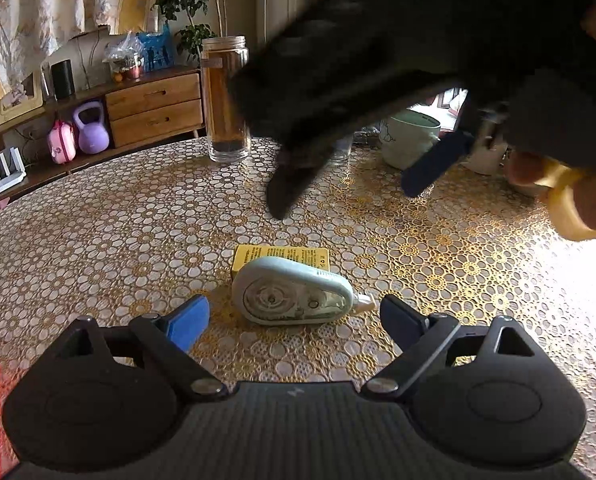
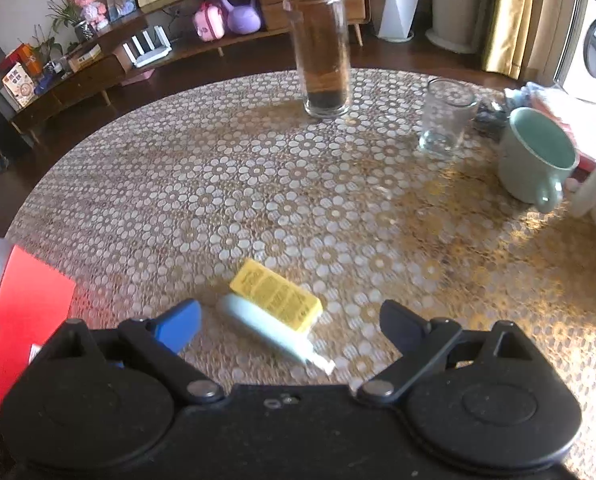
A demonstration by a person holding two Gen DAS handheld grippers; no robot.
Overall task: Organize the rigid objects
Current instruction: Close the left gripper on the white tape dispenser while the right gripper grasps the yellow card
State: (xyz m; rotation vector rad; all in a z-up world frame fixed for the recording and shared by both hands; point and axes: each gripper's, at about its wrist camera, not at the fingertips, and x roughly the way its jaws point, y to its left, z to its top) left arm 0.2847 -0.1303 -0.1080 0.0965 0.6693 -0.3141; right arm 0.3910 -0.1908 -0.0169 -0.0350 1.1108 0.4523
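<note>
Left wrist view: the left gripper (image 1: 294, 316), fingers spread wide and empty, is hovering over a pale correction-tape dispenser (image 1: 294, 296) lying against a yellow box (image 1: 282, 258) on the bench (image 1: 138, 220), while the right gripper (image 2: 290, 320), also released, is lining up nearby.

Bare tablecloth (image 2: 258, 184) surrounds the correction tape (image 2: 266, 332) and yellow box (image 2: 276, 294); jar (image 2: 322, 48) stands well beyond.

Home living room: sideboard (image 2: 310, 4), houseplant (image 1: 186, 4).
</note>
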